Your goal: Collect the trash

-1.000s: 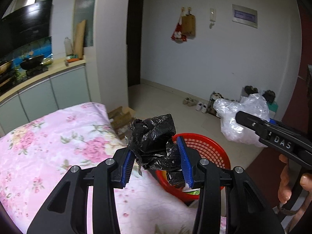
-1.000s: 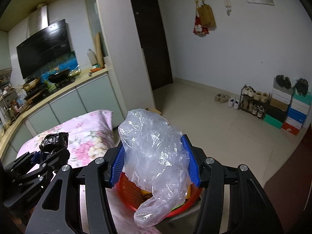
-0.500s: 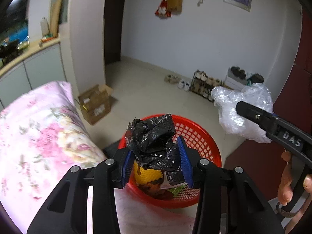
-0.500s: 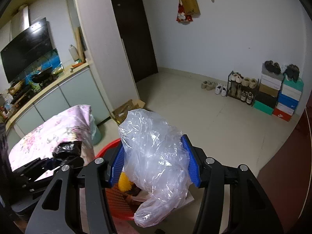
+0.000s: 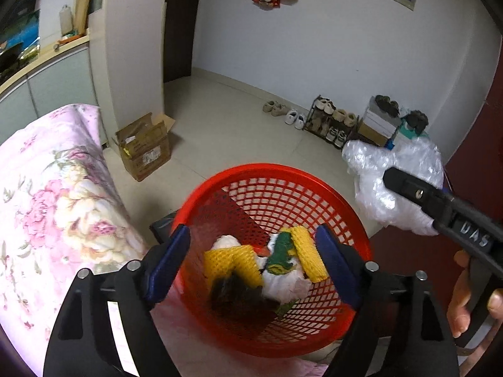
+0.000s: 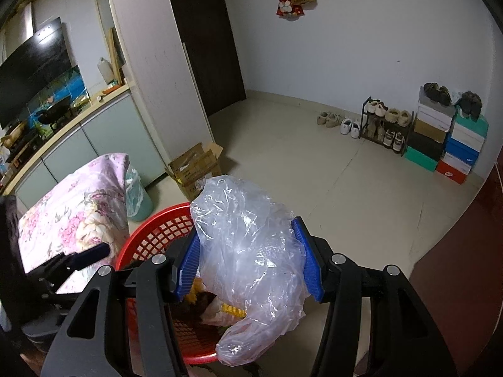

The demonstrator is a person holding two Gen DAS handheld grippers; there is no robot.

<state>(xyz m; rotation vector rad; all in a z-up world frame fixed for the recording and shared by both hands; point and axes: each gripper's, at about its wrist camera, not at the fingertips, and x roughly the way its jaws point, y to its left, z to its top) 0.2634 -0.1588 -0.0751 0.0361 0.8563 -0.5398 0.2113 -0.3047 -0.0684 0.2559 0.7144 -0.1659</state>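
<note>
Pale tiled floor (image 6: 298, 169), white walls, kitchen worktop (image 6: 63, 125) off to the left under a black hood. Shoe rack (image 6: 383, 125) and stacked shoeboxes (image 6: 449, 138) against the far wall, open cardboard box (image 5: 144, 147) by the pillar. Pink floral cloth (image 5: 47, 204) covers the surface on the left.

Red mesh basket (image 5: 267, 176) sits right at the edge of that cloth, directly below both claws.

Left claw (image 5: 253, 262): spread wide, nothing between the blue pads, hanging over the basket opening. Inside the basket: yellow foam netting (image 5: 232, 264), a green-and-white wrapper (image 5: 283, 257), white crumpled paper (image 5: 284, 286), plus a dark blurred lump (image 5: 235, 292) at the near side; too smeared to say what it is.

Right claw (image 6: 250, 259): clamped on a crumpled clear plastic bag (image 6: 248, 251), pads pressing it from both sides. Bag bulges above the pads and droops below them, its lower end over the basket's near rim. From the left wrist view the same bag sits to the right of the basket, just outside its rim line and above it.

Person's right hand (image 5: 468, 286) visible on the handle, lower right.
</note>
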